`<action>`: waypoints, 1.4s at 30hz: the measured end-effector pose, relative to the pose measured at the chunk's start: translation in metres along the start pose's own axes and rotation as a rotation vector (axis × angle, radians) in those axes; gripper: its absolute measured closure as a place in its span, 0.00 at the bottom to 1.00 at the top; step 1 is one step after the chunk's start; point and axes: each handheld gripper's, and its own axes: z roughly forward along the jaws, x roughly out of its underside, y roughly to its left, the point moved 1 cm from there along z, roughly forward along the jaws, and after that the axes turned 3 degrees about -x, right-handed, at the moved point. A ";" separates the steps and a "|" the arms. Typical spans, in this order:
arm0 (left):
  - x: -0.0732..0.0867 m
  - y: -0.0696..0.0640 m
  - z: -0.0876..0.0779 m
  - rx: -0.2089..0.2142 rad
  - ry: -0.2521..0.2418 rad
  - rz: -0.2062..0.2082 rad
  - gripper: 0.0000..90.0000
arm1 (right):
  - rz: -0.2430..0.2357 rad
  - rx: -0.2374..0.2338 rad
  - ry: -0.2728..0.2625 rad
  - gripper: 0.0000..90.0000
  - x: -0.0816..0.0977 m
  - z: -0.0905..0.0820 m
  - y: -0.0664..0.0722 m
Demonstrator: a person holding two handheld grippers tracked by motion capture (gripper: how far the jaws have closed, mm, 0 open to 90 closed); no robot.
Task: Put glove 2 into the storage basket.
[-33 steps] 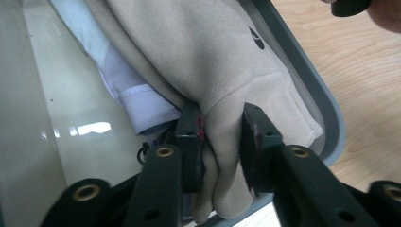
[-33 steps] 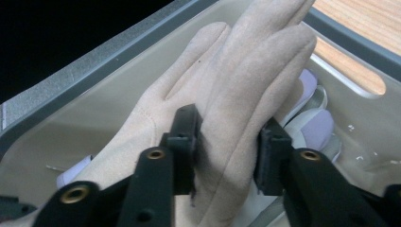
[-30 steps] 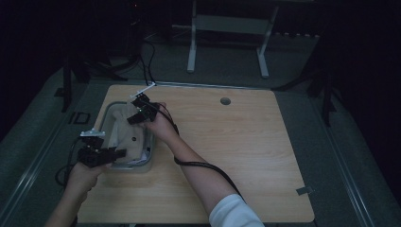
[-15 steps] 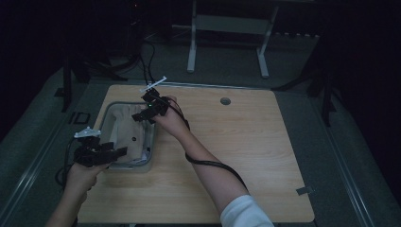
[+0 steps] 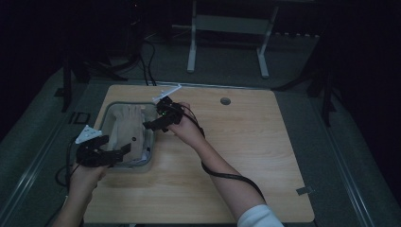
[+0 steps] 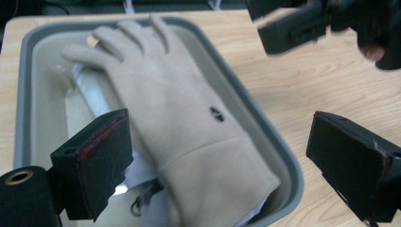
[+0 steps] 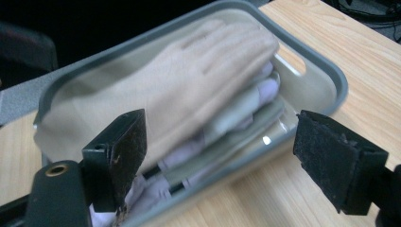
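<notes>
A beige glove lies flat on top of pale folded items in a grey tray near the left edge of the wooden surface, its fingers pointing toward the far edge. The left tongs hover over the tray's near end, jaws standing wide after just opening, nothing pressed between them; in the left gripper view the glove's cuff lies below and between the pads, untouched. The right tongs, a second ago down inside the tray at its far end, have drawn back to the tray's right rim and risen clear, jaws likewise just spread wide and empty. The left hand has lifted slightly too. The glove, earlier covered by both tools, now lies fully exposed
</notes>
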 end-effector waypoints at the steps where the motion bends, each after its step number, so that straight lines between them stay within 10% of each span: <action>1: -0.001 -0.003 0.000 0.008 -0.006 0.005 0.09 | 0.004 0.000 0.006 0.20 0.004 -0.002 -0.001; 22: 0.007 -0.083 0.030 0.178 0.003 0.208 0.10 | 0.007 0.032 0.001 0.19 0.093 -0.060 -0.013; 42: 0.044 -0.130 0.074 0.350 0.091 0.267 0.10 | 0.020 0.045 0.025 0.16 0.160 -0.080 -0.025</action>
